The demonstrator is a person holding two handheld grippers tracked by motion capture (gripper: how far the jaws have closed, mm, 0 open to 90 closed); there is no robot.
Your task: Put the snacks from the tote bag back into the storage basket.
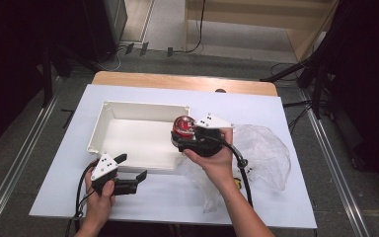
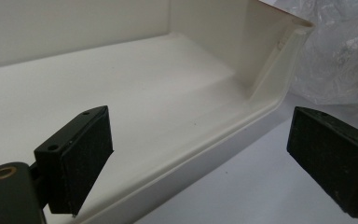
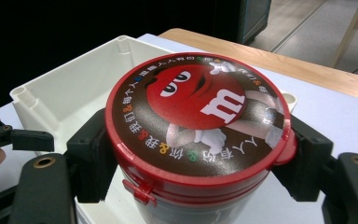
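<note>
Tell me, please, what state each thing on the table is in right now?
Candy tub: lid shut, upright, clamped over the bin's corner.
White bin: empty, upright.
Plastic bag: crumpled on the table.
Right tongs: shut on the tub.
Left tongs: open, straddling the bin's near wall.

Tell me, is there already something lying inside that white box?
No: in the left gripper view the white box shows a bare floor, and the red-lidded candy tub is clamped in the right gripper.
</note>
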